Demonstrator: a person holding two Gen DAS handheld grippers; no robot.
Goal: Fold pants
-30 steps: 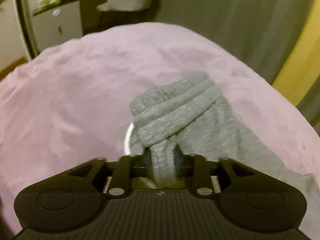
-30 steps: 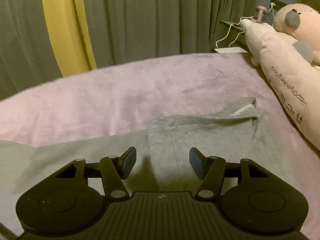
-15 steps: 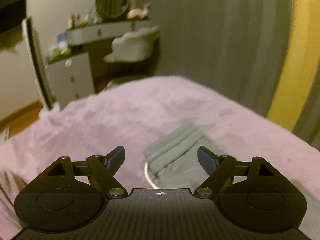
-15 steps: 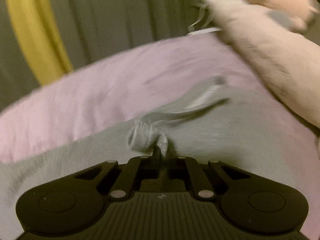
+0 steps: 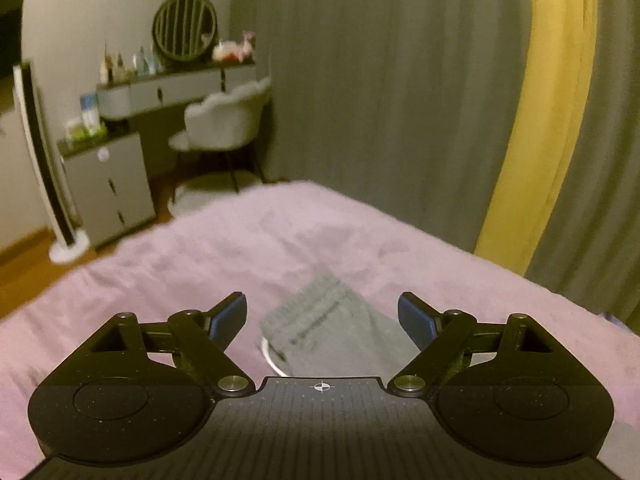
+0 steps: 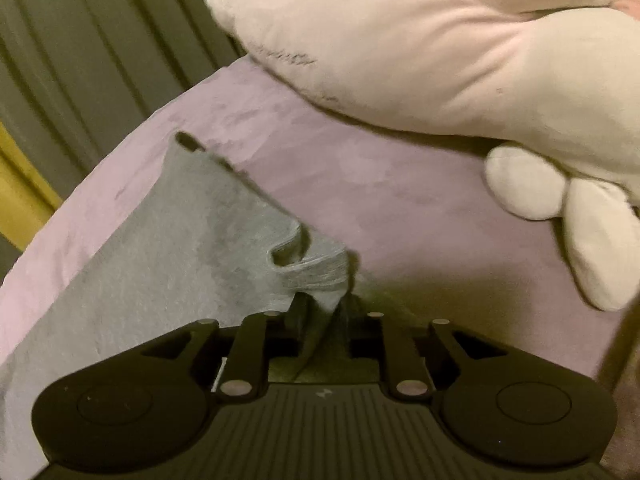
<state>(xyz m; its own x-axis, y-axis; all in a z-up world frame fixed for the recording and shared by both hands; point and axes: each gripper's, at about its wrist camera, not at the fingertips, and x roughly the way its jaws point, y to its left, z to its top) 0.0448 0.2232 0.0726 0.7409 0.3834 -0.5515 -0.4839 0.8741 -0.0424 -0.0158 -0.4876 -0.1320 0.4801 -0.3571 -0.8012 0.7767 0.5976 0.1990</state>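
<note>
- Since a second ago the left gripper [image 5: 321, 317] has let go of the grey pants [image 5: 336, 336]; its jaws stand wide apart above the ribbed cuff.
- Right gripper [image 6: 322, 312] jaws now pinch a bunched fold of the pants [image 6: 168, 240], lifting it off the pink bed [image 6: 400, 200].
- Grey knit spreads leftward from these jaws.

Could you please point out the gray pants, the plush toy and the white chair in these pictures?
gray pants [image 6: 172, 240]: right wrist view, on the flat fabric left of the gripper.
plush toy [image 6: 440, 60]: right wrist view, on its pale body.
white chair [image 5: 228, 120]: left wrist view, on its backrest.
</note>
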